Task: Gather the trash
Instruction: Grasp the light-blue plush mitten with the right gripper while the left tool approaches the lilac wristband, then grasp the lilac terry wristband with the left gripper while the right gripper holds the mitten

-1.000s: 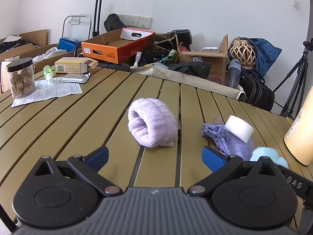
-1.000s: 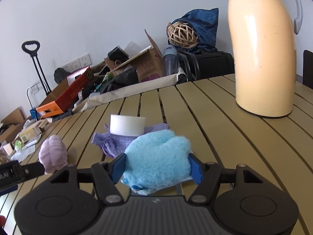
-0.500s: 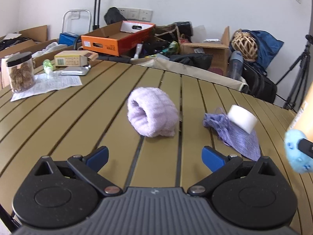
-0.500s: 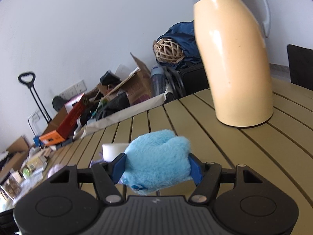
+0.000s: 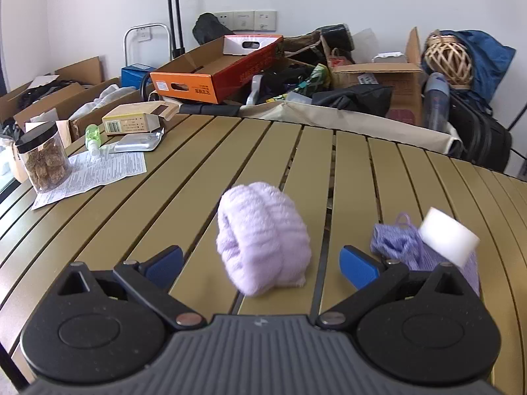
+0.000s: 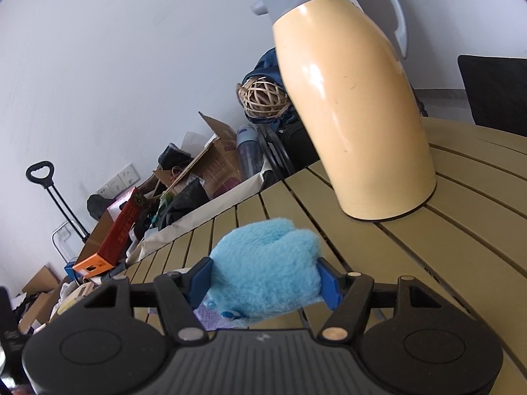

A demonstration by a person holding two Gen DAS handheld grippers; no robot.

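One fluffy blue plush [image 6: 266, 270], squashed btwn right tool [image 6: 265, 278] pads.

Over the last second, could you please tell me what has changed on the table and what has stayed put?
The right claw, clamped on the fluffy blue item throughout, lifted it off the table and rolled. The left claw, open and empty, advanced toward the lilac cloth roll. The roll, purple mesh pouch, white block and cream jug stayed put.

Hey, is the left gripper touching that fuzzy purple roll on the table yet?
Apart. In the left wrist view, the left gripper stands open, and bare table shows between each blue pad and the purple roll.
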